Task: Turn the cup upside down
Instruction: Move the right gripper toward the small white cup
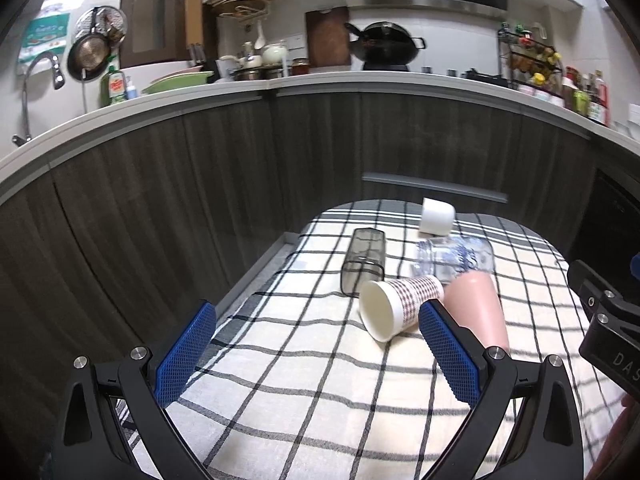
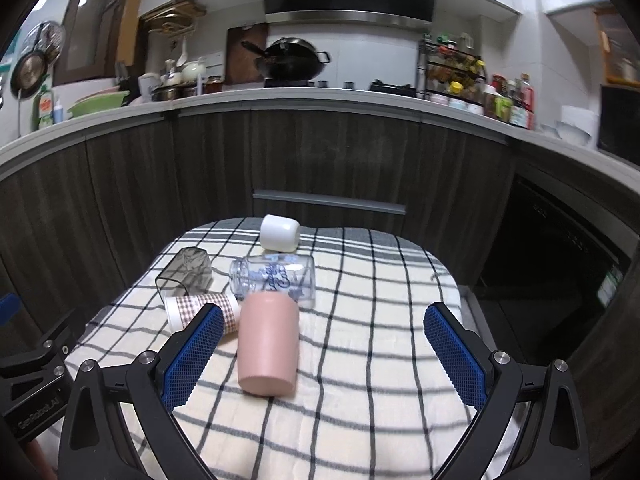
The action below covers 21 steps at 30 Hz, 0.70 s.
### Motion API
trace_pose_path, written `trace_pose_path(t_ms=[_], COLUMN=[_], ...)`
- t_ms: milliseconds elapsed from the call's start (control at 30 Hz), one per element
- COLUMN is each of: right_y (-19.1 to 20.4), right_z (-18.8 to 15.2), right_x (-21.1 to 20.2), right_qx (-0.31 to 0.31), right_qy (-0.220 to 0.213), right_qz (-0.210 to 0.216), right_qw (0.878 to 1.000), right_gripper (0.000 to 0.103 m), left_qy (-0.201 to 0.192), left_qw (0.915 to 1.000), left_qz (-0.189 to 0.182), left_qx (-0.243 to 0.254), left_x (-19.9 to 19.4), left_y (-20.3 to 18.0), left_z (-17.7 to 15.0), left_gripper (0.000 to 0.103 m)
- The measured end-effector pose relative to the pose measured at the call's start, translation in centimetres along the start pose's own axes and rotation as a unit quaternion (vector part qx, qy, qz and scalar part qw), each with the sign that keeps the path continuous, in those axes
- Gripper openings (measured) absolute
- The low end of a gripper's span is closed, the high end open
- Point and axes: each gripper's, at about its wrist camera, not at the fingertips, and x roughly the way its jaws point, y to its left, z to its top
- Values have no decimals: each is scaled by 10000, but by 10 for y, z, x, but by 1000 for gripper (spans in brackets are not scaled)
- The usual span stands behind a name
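Lying sideways on checked cloth (image 2: 360,360): smooth pink cup (image 2: 267,346); patterned paper cup (image 1: 396,304); both hand-held grippers spread

We look from each wrist forward and slightly down along the fingers, toward the kitchen counter (image 1: 280,84) at 12 o'clock. Our left view sits low near the checked cloth (image 1: 304,380), cups at 1 o'clock; our right view holds them at 11 o'clock. Both share the cloth, cups and counter.
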Motion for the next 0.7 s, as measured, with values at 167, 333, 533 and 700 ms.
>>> trace_pose_path(t_ms=[167, 333, 533, 700], right_y=[9, 20, 27, 32], right_z=[30, 63, 101, 127], right_x=[16, 38, 78, 122], right_qx=[-646, -1350, -1871, -2255], right_qy=[53, 115, 516, 978], right_qz=[259, 474, 780, 924], right_qw=[9976, 9896, 9779, 9649], right_gripper=[101, 101, 101, 101], left_qy=[172, 349, 651, 1092], left_qw=[9991, 9960, 9887, 9809], left_qz=[214, 470, 608, 652], left_qx=[-312, -675, -1203, -1475], left_x=[6, 12, 30, 60], left_y=[-10, -20, -28, -38], left_z=[16, 35, 58, 75], left_gripper=[103, 103, 103, 103])
